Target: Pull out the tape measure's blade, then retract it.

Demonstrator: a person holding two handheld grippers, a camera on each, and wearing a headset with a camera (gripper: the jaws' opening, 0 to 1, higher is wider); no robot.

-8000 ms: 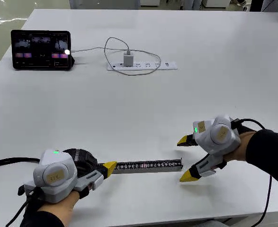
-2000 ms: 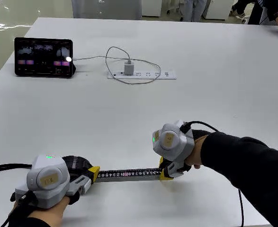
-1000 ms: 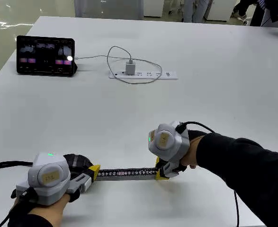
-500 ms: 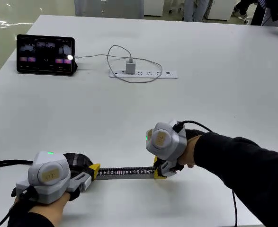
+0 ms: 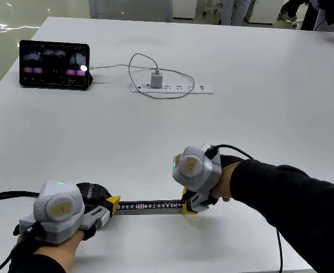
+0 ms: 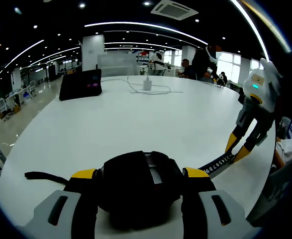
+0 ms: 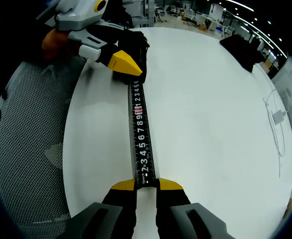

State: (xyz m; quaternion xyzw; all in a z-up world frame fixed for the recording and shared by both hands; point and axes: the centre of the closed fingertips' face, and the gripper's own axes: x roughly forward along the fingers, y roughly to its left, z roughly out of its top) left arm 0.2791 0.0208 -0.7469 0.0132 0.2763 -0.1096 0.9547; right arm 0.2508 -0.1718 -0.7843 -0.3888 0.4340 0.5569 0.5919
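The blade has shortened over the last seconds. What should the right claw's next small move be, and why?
Probably ease the right claw a little closer to the case, letting the blade feed in. It pinches the blade's end, the left claw grips the case, and a numbered stretch still lies out on the table.

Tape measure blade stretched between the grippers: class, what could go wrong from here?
1. The right gripper pinches only the tip of the black numbered blade; a slip could let it whip back into the round black case.
2. The left gripper clamps that rounded case across its sides; a pull might twist it loose.
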